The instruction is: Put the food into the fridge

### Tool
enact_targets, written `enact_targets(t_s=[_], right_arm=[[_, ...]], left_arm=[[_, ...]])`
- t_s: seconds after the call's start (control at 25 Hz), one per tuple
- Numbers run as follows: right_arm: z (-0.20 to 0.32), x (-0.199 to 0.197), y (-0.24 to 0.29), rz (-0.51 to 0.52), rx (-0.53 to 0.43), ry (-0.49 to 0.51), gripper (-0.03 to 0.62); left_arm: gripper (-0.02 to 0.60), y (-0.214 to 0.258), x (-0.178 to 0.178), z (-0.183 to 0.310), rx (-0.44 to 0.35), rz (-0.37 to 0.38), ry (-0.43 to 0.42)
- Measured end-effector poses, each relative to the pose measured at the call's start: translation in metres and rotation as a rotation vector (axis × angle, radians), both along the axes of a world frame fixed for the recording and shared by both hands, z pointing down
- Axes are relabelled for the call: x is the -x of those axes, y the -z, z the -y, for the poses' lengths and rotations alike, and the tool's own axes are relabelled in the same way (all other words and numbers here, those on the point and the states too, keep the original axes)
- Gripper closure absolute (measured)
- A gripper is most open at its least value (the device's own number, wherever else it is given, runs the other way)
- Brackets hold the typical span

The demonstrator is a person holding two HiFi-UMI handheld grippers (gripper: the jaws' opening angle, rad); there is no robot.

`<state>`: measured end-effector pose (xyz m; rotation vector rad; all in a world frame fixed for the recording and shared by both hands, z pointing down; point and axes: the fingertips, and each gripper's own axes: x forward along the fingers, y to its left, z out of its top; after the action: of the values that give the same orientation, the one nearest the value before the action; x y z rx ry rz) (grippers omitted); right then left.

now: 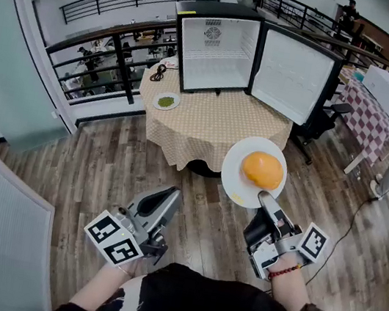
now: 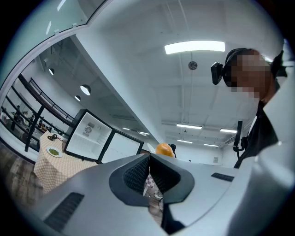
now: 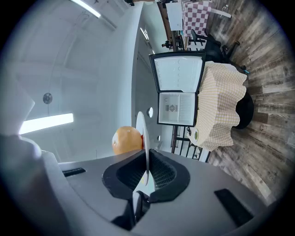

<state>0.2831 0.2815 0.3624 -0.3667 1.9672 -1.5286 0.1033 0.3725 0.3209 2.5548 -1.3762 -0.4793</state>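
A: Just ahead of the right gripper (image 1: pixel 267 200), what is it carrying?

B: A white plate (image 1: pixel 236 175). The jaws are clenched on the rim nearest to the gripper, and the plate reaches out flat from the jaw tips, toward the open fridge (image 1: pixel 217 51) far ahead. The food (image 1: pixel 262 169), round and orange, lies on the plate, beyond the jaws.

A: Does the food have a long axis?

B: Hardly. From the head view it is a little oval, but I cannot tell what kind of food it is.

A: And the right gripper view?

B: There the plate (image 3: pixel 146 138) shows only edge-on, as a thin white line between the two pads. The food (image 3: pixel 126 139) sits to one side of this line, and its lower part is cut off by the gripper body. The head view alone shows the full disc of the plate.

A: The left gripper (image 1: pixel 169 197)?

B: It is beside the right one, well apart from the plate. Its jaws are together and hold nothing. In the left gripper view only the top of the food (image 2: pixel 164 149) peeks over the jaws.

A: Anything near the fridge?

B: A small dish (image 1: pixel 166 101) with something green, on the table (image 1: pixel 207 127), ahead of the left gripper.
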Motion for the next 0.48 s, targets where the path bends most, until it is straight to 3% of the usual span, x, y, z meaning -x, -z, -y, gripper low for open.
enact_targets(t_s=[0.48], right_arm=[[-0.0006,0.0082,0.0012,-0.007,-0.013,0.016,0.568]], left_arm=[[0.568,0.0007,0.005,-0.0026,-0.003,0.005,0.018]])
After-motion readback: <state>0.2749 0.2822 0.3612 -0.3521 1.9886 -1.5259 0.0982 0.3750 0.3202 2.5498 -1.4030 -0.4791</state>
